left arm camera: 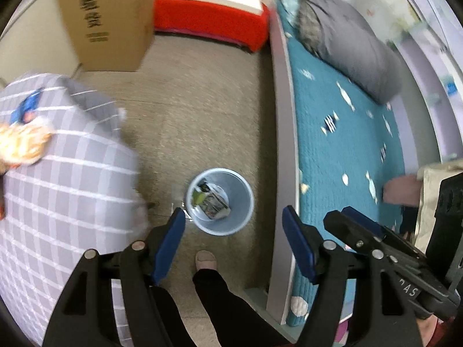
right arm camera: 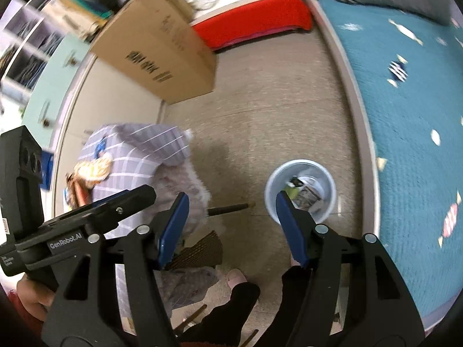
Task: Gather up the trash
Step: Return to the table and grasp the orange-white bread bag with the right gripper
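A light blue bin point(left arm camera: 244, 202) stands on the floor between the chair and the bed, with wrappers and paper trash point(left arm camera: 212, 202) inside. My left gripper point(left arm camera: 235, 231) hangs open above its near rim, nothing between the blue pads. In the right wrist view the same bin point(right arm camera: 328, 185) lies just past my right gripper point(right arm camera: 233, 225), which is also open and empty; its right pad overlaps the bin's rim. A crumpled orange-and-white wrapper point(left arm camera: 20, 144) and a blue scrap point(left arm camera: 26, 107) lie on the grey checked cover point(left arm camera: 63, 190).
A cardboard box point(left arm camera: 107, 20) and a red-draped low table point(left arm camera: 208, 20) stand at the far end of the floor. The bed with a teal blanket point(left arm camera: 347, 144) and a grey pillow point(left arm camera: 347, 43) runs along the right. A person's black-trousered legs and slipper point(left arm camera: 205, 260) are below.
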A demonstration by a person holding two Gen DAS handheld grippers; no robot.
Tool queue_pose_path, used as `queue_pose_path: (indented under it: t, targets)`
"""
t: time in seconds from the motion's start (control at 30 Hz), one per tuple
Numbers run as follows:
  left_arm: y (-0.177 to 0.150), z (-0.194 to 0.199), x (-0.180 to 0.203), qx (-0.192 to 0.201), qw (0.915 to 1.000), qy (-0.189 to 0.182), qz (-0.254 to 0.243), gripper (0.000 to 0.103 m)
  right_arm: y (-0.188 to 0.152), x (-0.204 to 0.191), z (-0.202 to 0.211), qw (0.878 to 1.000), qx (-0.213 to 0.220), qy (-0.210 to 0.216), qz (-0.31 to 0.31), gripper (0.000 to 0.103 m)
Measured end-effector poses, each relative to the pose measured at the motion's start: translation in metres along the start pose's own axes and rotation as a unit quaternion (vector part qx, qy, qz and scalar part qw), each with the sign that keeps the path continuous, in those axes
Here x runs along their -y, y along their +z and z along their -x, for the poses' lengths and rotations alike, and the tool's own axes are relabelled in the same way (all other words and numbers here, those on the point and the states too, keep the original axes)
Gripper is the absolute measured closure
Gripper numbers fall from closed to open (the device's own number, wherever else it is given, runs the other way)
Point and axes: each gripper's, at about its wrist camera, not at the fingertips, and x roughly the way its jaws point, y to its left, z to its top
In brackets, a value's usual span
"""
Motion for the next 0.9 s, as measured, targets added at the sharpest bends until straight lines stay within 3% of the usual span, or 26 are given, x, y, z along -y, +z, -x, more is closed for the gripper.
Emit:
queue_pose_path:
  t: [0.3,0.67,0.9]
  targets:
    - [-0.041,0.084,-0.128,0.067,0.9941,0.031,0.08,0.035,-0.027,-0.143,-0.036,0.993,-0.018,0.045,0.11,0.04]
    - [-0.104,0.168,-0.294,0.1,0.9835,0.064,0.137,0.034,-0.098,-0.297,-0.082,0.986,-0.035,0.081,0.142,0.04]
    - [-0.122,0.189,-0.355,0.105,0.9823,0.06,0.143,0.034,-0.127,-0.339,-0.1,0.988,-0.033,0.076,0.132,0.04]
